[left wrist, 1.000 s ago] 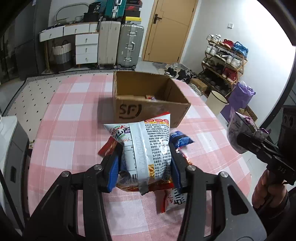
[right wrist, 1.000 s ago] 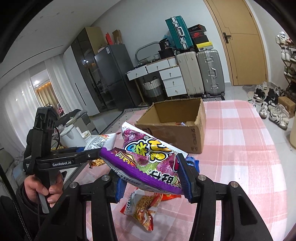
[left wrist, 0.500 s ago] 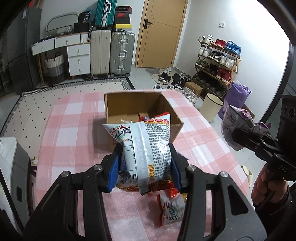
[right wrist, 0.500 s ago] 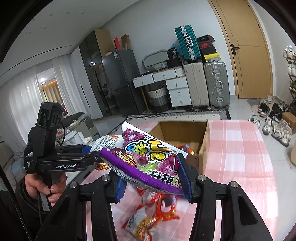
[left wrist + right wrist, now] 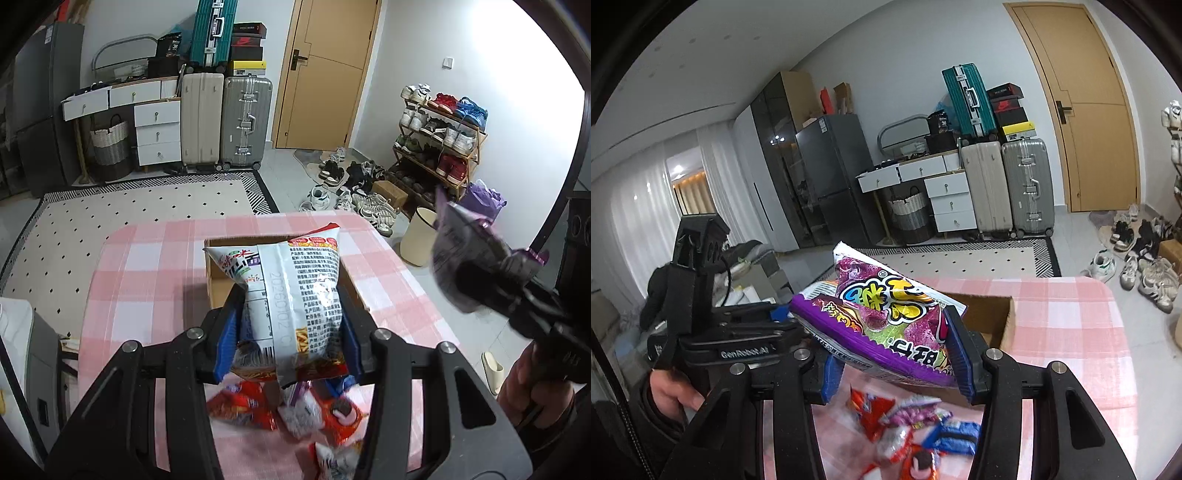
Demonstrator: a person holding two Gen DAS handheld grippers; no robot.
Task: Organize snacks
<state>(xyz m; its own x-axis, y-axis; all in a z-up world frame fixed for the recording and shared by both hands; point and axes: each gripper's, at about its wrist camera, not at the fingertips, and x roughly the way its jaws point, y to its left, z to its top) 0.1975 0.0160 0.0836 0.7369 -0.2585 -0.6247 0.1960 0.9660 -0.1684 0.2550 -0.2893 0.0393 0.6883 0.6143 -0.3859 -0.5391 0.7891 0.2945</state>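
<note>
Step in hand: transfer of two snacks to the open brown cardboard box [image 5: 218, 291] on the bench [image 5: 155, 273], which carries a pink-and-white checked cloth

Left gripper [image 5: 290, 332]: jaws pinching a white foil noodle-snack packet with red corner and printed back panel [image 5: 291, 295]. The packet is held upright, clear of the bench, in front of and above the box opening

Right gripper [image 5: 894, 354]: jaws pinching a purple crinkle-edged snack packet with cartoon lettering [image 5: 886, 325], tilted, clear of the bench, near the box's open top [image 5: 1001, 317]

Remaining loose snack packets, red, white and blue [image 5: 912, 432], lie in a heap on the bench below both grippers, on the near side of the box

Next move, as judged: bring each packet over the box opening, lower it inside the walls, then spread the jaws. The two grippers are near each other; release one at a time to avoid contact
</note>
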